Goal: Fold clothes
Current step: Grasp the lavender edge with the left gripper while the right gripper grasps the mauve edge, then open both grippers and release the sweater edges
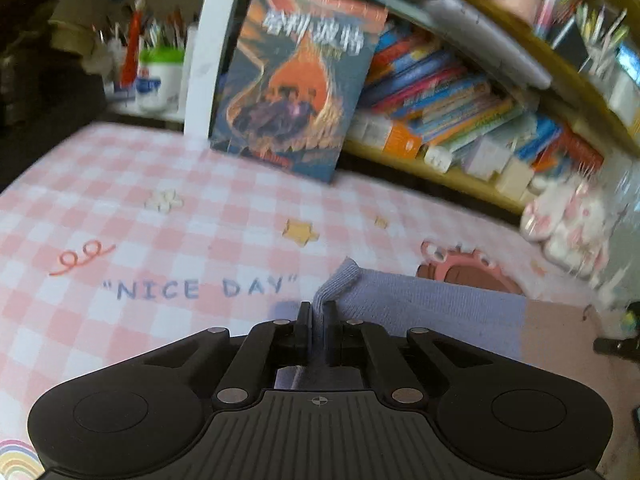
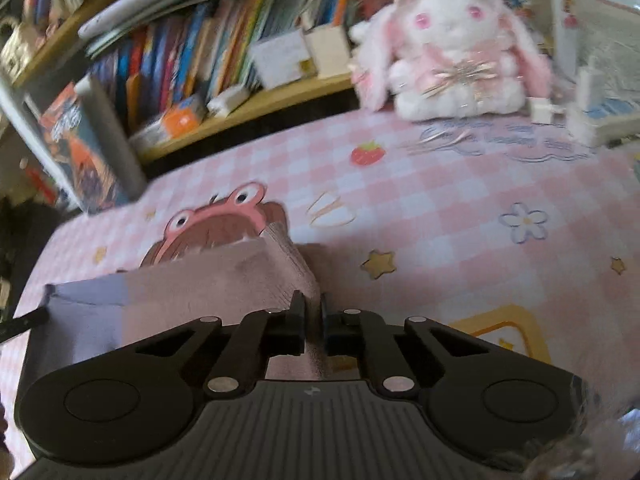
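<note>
Nearest in, the left tongs (image 1: 319,322) are pinched tight on the lilac corner of the knit garment (image 1: 420,304) and the right tongs (image 2: 314,320) are clamped on its dusty-pink corner, the cloth stretched between them just above the pink checked tabletop (image 1: 160,240). It looks light, soft and floppy, so I'd judge it sags anywhere unsupported; the corners and ribbed edge are the places to hold. Farther back stand a propped book (image 1: 296,84), crowded bookshelves (image 1: 460,92) and a plush bunny (image 2: 452,44).
</note>
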`<state>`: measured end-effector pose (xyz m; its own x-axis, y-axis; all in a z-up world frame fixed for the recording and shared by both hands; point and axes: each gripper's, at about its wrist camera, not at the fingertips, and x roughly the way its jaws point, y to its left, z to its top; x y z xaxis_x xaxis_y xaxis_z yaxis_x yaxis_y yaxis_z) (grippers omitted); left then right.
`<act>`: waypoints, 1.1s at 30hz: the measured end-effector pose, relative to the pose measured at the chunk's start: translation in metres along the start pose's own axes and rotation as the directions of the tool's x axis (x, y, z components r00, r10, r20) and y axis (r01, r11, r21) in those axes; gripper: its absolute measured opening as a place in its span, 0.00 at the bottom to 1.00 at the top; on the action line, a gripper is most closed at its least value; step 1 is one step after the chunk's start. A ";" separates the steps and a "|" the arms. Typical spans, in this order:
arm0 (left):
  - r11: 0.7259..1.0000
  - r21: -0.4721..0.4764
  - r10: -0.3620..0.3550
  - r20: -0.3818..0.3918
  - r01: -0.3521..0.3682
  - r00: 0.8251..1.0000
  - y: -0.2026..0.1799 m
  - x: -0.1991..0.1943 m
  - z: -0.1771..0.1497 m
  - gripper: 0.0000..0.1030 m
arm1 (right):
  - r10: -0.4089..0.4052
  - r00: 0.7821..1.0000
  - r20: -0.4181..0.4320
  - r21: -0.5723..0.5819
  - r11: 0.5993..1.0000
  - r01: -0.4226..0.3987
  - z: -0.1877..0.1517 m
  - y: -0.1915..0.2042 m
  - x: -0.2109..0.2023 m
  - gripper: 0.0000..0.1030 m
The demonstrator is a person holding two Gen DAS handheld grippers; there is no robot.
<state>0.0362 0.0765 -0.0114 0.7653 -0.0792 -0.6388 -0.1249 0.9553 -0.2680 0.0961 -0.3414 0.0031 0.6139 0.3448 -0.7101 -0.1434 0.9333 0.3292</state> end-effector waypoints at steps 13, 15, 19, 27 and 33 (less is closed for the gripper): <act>0.998 0.007 0.068 -0.051 -0.067 0.996 -0.003 0.004 -0.002 0.25 | -0.055 0.998 -0.037 -0.002 0.998 0.055 -0.004 -0.007 0.018 0.37; 0.996 0.014 0.085 -0.040 -0.085 0.996 -0.005 -0.005 -0.001 0.36 | -0.047 0.998 -0.036 0.003 0.999 0.047 -0.003 -0.008 0.012 0.38; 0.998 -0.029 0.062 -0.024 -0.063 0.998 -0.001 -0.028 -0.005 0.56 | -0.021 0.999 -0.026 0.019 1.000 0.022 -0.005 -0.012 -0.006 0.47; 0.995 -0.101 -0.014 -0.130 0.001 0.991 0.004 -0.031 -0.029 0.61 | 0.031 0.992 -0.124 0.059 0.998 -0.024 -0.030 -0.018 -0.018 0.50; 0.990 -0.140 -0.032 -0.155 0.010 0.987 0.005 -0.020 -0.035 0.46 | 0.067 0.983 -0.173 0.086 0.995 -0.052 -0.042 -0.013 -0.009 0.37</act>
<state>-0.0017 0.0732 -0.0258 0.6618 -0.1526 -0.7340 -0.2043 0.9053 -0.3724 0.0601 -0.3523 -0.0205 0.4594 0.4184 -0.7835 -0.1079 0.9019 0.4183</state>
